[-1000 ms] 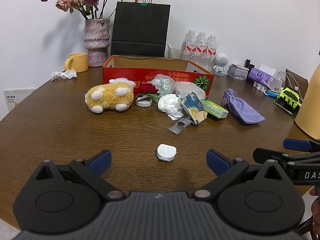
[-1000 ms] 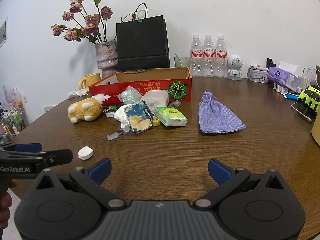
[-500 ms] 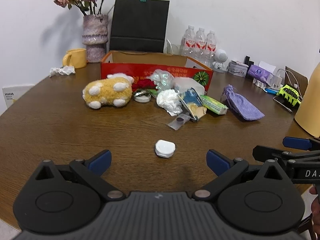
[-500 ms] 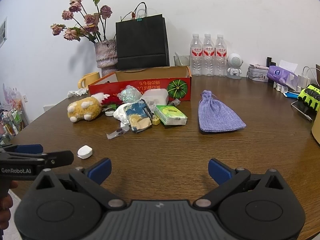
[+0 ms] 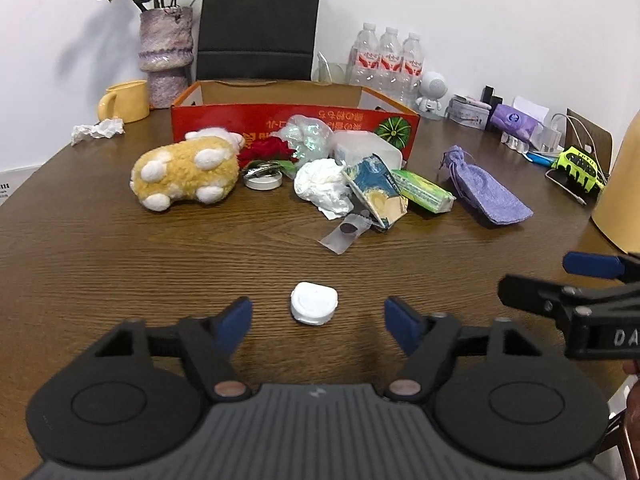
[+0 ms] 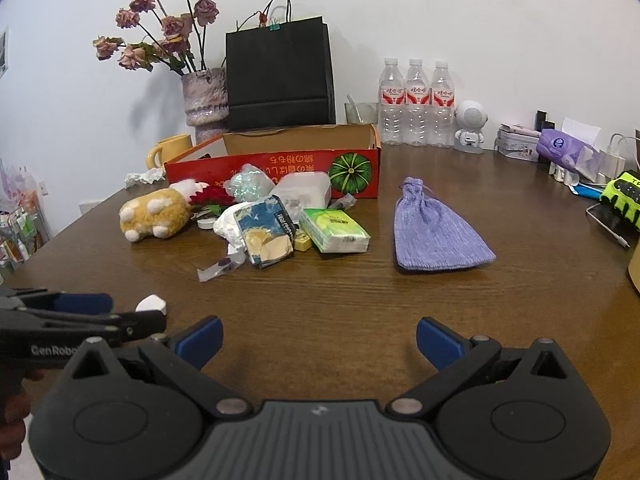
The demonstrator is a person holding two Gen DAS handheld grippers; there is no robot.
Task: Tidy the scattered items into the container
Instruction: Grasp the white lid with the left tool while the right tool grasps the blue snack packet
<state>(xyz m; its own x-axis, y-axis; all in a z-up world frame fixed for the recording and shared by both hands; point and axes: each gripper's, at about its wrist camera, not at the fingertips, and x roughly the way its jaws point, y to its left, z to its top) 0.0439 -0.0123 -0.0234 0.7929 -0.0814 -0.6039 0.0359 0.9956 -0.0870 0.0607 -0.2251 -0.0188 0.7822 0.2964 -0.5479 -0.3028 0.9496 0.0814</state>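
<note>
A small white case [image 5: 313, 303] lies on the wooden table [image 5: 120, 264] just ahead of my open left gripper [image 5: 318, 320], between its blue pads; it also shows in the right wrist view [image 6: 151, 304]. My right gripper [image 6: 319, 340] is open and empty over bare table. Behind lie a yellow plush toy [image 5: 184, 172], crumpled white paper [image 5: 322, 184], a blue snack packet [image 5: 376, 190], a green tissue pack [image 6: 334, 230] and a purple pouch [image 6: 434, 232]. The red cardboard box [image 5: 296, 120] stands open behind them.
At the back stand a vase of dried flowers [image 6: 204, 96], a black paper bag [image 6: 280, 76], three water bottles [image 6: 416, 104], a yellow mug [image 5: 124, 102] and a small white robot figure [image 6: 470, 126]. Chargers, cables and a green-black glove [image 5: 578, 168] lie at the right.
My left gripper has moved forward and lower toward the white case, which now sits between its pads, and its jaws have narrowed. My right gripper has barely moved.
</note>
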